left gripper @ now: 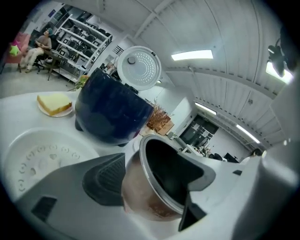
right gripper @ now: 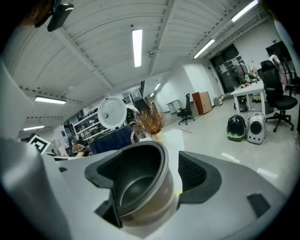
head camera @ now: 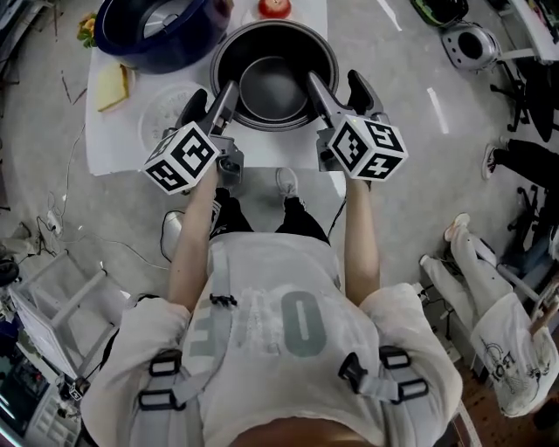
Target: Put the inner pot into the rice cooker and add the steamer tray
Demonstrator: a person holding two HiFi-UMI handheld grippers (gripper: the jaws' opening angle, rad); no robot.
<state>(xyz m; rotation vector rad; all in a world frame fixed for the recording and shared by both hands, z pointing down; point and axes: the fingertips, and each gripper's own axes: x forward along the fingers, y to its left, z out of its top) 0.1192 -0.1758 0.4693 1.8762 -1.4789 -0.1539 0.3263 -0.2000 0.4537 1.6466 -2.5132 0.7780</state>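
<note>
The dark metal inner pot (head camera: 273,77) is at the front of the white table (head camera: 118,144), held by its rim from both sides. My left gripper (head camera: 217,103) is shut on the pot's left wall, one jaw outside and one inside. My right gripper (head camera: 336,96) grips the right wall the same way. In the left gripper view the inner pot (left gripper: 157,187) fills my left gripper (left gripper: 150,183). The right gripper view shows the inner pot (right gripper: 140,187) in my right gripper (right gripper: 150,180). The dark blue rice cooker (head camera: 162,30) stands at the back left, its lid (left gripper: 138,67) up. The white steamer tray (head camera: 169,109) lies left of the pot.
A yellow slice on a plate (head camera: 112,85) lies left of the cooker. A red object (head camera: 274,7) sits behind the pot. A dried plant (right gripper: 150,122) stands at the far table end. A seated person (head camera: 493,297) and chairs are on the floor to the right.
</note>
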